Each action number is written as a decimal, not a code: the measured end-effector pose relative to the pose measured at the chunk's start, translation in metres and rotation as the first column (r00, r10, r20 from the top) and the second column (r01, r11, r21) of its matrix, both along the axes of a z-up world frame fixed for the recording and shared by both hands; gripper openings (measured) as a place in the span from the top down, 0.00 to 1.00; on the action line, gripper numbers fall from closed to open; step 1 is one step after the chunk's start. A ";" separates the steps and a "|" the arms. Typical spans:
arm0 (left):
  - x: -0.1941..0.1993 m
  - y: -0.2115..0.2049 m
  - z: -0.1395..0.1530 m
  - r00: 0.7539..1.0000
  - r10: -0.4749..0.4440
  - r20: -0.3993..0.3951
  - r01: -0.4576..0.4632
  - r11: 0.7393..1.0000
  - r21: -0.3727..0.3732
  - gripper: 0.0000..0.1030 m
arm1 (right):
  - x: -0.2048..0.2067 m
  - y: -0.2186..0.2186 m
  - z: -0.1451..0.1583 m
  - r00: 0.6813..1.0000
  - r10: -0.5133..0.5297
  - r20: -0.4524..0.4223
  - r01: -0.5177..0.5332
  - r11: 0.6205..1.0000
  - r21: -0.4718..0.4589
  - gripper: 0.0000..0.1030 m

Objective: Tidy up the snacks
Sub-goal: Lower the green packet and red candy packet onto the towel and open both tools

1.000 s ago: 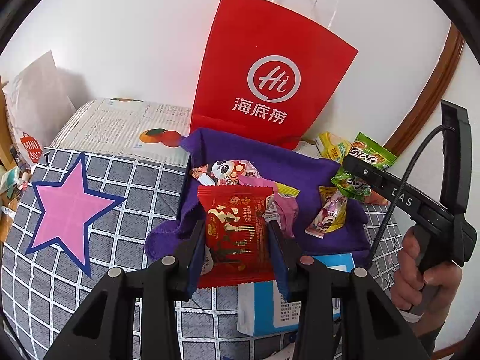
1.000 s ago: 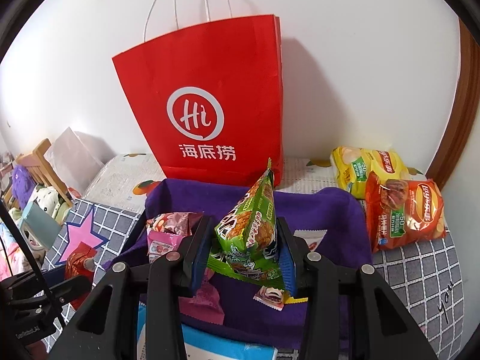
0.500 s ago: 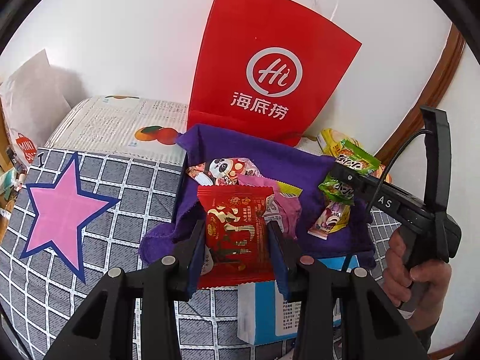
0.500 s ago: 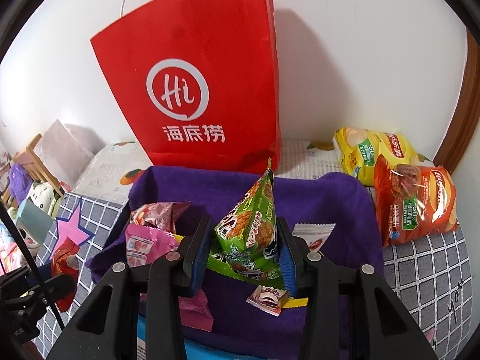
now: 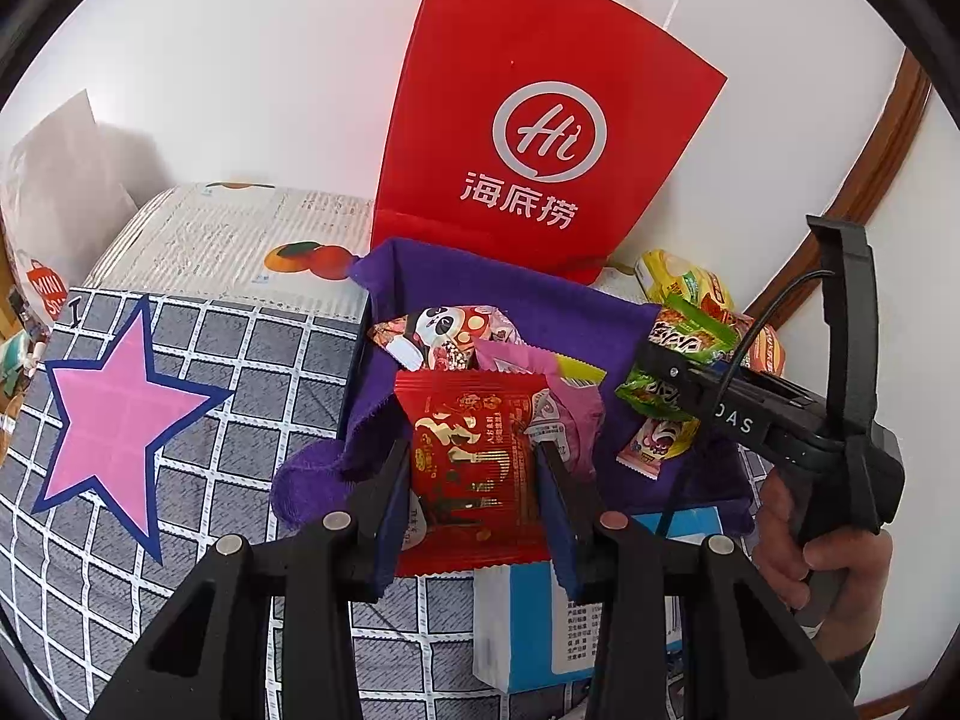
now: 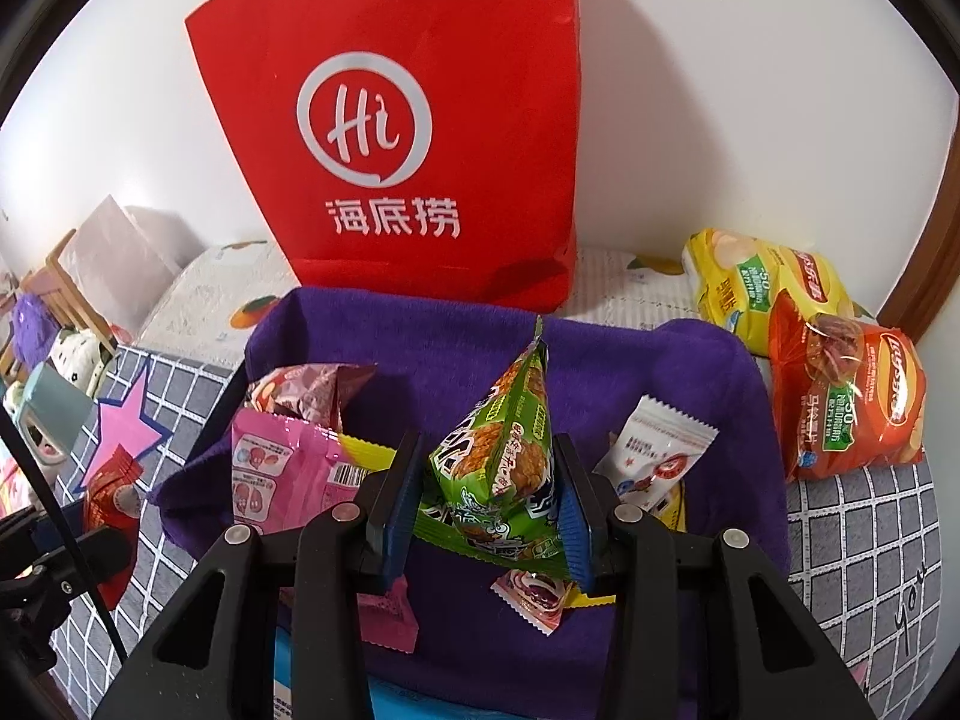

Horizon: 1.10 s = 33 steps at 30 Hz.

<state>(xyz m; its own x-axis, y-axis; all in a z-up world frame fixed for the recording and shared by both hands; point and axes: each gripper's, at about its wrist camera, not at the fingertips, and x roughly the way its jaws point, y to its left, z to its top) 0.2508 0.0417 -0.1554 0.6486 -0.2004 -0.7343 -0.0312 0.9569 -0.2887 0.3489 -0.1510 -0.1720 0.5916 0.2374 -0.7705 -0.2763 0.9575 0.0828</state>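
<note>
My left gripper (image 5: 474, 480) is shut on a red snack packet (image 5: 474, 456), held just in front of the purple cloth-lined box (image 5: 540, 294). My right gripper (image 6: 489, 498) is shut on a green snack packet (image 6: 504, 456) and hangs over the same purple box (image 6: 690, 360). In the left wrist view the right gripper (image 5: 666, 384) shows at the right with the green packet (image 5: 690, 336) in it, held by a hand (image 5: 840, 570). Inside the box lie a panda packet (image 5: 444, 330), a pink packet (image 6: 282, 468), a white sachet (image 6: 654, 450) and a small candy (image 6: 534, 594).
A tall red paper bag (image 6: 420, 120) stands against the wall behind the box. Yellow (image 6: 744, 288) and orange (image 6: 846, 408) chip bags lie at the right. A blue-and-white carton (image 5: 540, 624) sits under the box front. A pink star (image 5: 114, 420) marks the checked cloth at the left.
The right gripper has sunk toward the purple box with the green packet, so the box and red bag loom larger. The left gripper holds the red packet nearly still.
</note>
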 end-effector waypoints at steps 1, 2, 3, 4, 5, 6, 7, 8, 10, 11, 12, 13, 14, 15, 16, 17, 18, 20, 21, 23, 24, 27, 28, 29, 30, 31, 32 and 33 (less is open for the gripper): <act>0.000 0.000 0.000 1.000 0.000 0.000 0.000 1.000 0.000 0.63 | 0.001 0.000 -0.001 1.000 0.000 -0.003 0.000 1.000 -0.001 0.60; 0.000 0.000 0.000 1.000 0.001 -0.001 -0.001 1.000 0.000 0.63 | 0.001 0.000 -0.001 1.000 0.000 -0.006 0.000 1.000 -0.003 0.60; 0.000 0.000 0.000 1.000 0.001 -0.002 -0.001 1.000 0.000 0.63 | 0.001 0.001 -0.002 1.000 0.001 -0.009 -0.001 1.000 -0.004 0.60; 0.000 0.000 0.000 1.000 0.002 -0.001 -0.002 1.000 0.000 0.63 | 0.001 0.001 -0.002 1.000 0.002 -0.012 -0.002 1.000 -0.005 0.60; 0.000 0.000 -0.001 1.000 0.003 -0.002 -0.003 1.000 -0.001 0.63 | 0.002 0.001 -0.003 1.000 0.003 -0.014 -0.003 1.000 -0.006 0.60; 0.001 0.000 -0.001 1.000 0.004 -0.002 -0.004 1.000 -0.002 0.64 | 0.003 0.001 -0.003 1.000 0.005 -0.020 -0.005 1.000 -0.008 0.60; 0.001 0.000 -0.001 1.000 0.005 -0.002 -0.005 1.000 -0.002 0.64 | 0.003 0.001 -0.004 1.000 0.004 -0.027 -0.005 1.000 -0.010 0.59; 0.001 0.000 -0.001 1.000 0.005 -0.002 -0.005 1.000 -0.003 0.63 | 0.004 0.000 -0.006 0.999 0.002 -0.036 -0.002 1.000 -0.011 0.59; 0.001 0.000 -0.001 1.000 0.005 -0.002 -0.005 1.000 -0.003 0.63 | 0.005 -0.001 -0.009 0.999 -0.009 -0.047 0.008 1.000 -0.021 0.59; 0.001 0.000 0.000 1.000 0.005 -0.001 -0.005 1.000 -0.002 0.63 | 0.006 -0.001 -0.010 0.998 -0.014 -0.054 0.012 1.000 -0.028 0.59; 0.001 -0.001 0.000 1.000 0.005 -0.001 -0.005 1.000 0.000 0.63 | 0.007 -0.001 -0.012 0.998 -0.015 -0.065 0.012 0.999 -0.032 0.59; 0.001 -0.001 0.000 1.000 0.004 -0.001 -0.004 1.000 0.000 0.63 | 0.008 -0.001 -0.013 0.997 -0.014 -0.075 0.011 0.999 -0.033 0.59; 0.001 -0.001 -0.001 1.000 0.004 -0.002 -0.004 1.000 0.001 0.63 | 0.009 0.000 -0.015 0.997 -0.014 -0.082 0.011 0.999 -0.036 0.59; 0.001 -0.001 -0.001 1.000 0.005 -0.003 -0.005 1.000 0.000 0.63 | 0.010 0.000 -0.016 0.996 -0.015 -0.089 0.011 0.999 -0.042 0.59; 0.001 0.000 -0.001 1.000 0.006 -0.003 -0.006 1.000 0.000 0.63 | 0.010 0.000 -0.018 0.995 -0.016 -0.095 0.011 0.999 -0.050 0.59; 0.001 -0.001 -0.001 1.000 0.005 -0.003 -0.005 1.000 0.000 0.63 | 0.010 0.000 -0.019 0.995 -0.017 -0.099 0.012 0.998 -0.056 0.59; 0.001 -0.001 -0.001 1.000 0.005 -0.003 -0.005 1.000 0.001 0.63 | 0.011 0.001 -0.020 0.994 -0.018 -0.104 0.012 0.998 -0.060 0.59; 0.001 -0.002 -0.001 1.000 0.005 -0.004 -0.005 1.000 0.002 0.63 | 0.011 0.000 -0.020 0.993 -0.019 -0.112 0.012 0.998 -0.063 0.59; 0.001 -0.002 -0.001 1.000 0.004 -0.004 -0.004 1.000 0.002 0.63 | 0.011 0.000 -0.020 0.994 -0.020 -0.112 0.012 0.998 -0.064 0.59; 0.001 -0.001 -0.002 1.000 0.005 -0.005 -0.005 1.000 0.000 0.63 | 0.011 -0.001 -0.019 0.994 -0.021 -0.107 0.014 0.998 -0.067 0.59; 0.002 -0.001 -0.002 1.000 0.006 -0.007 -0.006 1.000 0.000 0.63 | 0.011 -0.002 -0.018 0.994 -0.020 -0.107 0.013 0.998 -0.067 0.59; 0.004 0.000 -0.003 1.000 0.007 -0.013 -0.007 1.000 -0.002 0.63 | 0.012 -0.004 -0.016 0.993 -0.015 -0.115 0.009 0.998 -0.054 0.54; 0.004 0.001 -0.004 1.000 0.005 -0.015 -0.005 1.000 -0.004 0.63 | 0.013 -0.005 -0.015 0.993 -0.015 -0.116 0.010 0.999 -0.050 0.48; 0.006 0.002 -0.004 1.000 0.003 -0.017 -0.003 1.000 -0.007 0.63 | 0.013 -0.006 -0.014 0.993 -0.016 -0.114 0.011 0.999 -0.044 0.46; 0.006 0.001 -0.004 1.000 0.002 -0.017 -0.002 1.000 -0.005 0.63 | 0.013 -0.008 -0.013 0.994 -0.018 -0.112 0.013 0.999 -0.039 0.43; 0.008 0.000 -0.004 1.000 0.000 -0.017 0.000 1.000 -0.003 0.63 | 0.013 -0.009 -0.011 0.994 -0.017 -0.110 0.013 0.999 -0.034 0.43; 0.009 -0.001 -0.003 1.000 -0.003 -0.016 0.003 1.000 0.000 0.63 | 0.012 -0.011 -0.009 0.994 -0.017 -0.107 0.014 0.999 -0.029 0.43; 0.010 -0.002 -0.002 1.000 -0.006 -0.014 0.006 1.000 0.003 0.63 | 0.012 -0.014 -0.006 0.995 -0.020 -0.100 0.018 1.000 -0.022 0.43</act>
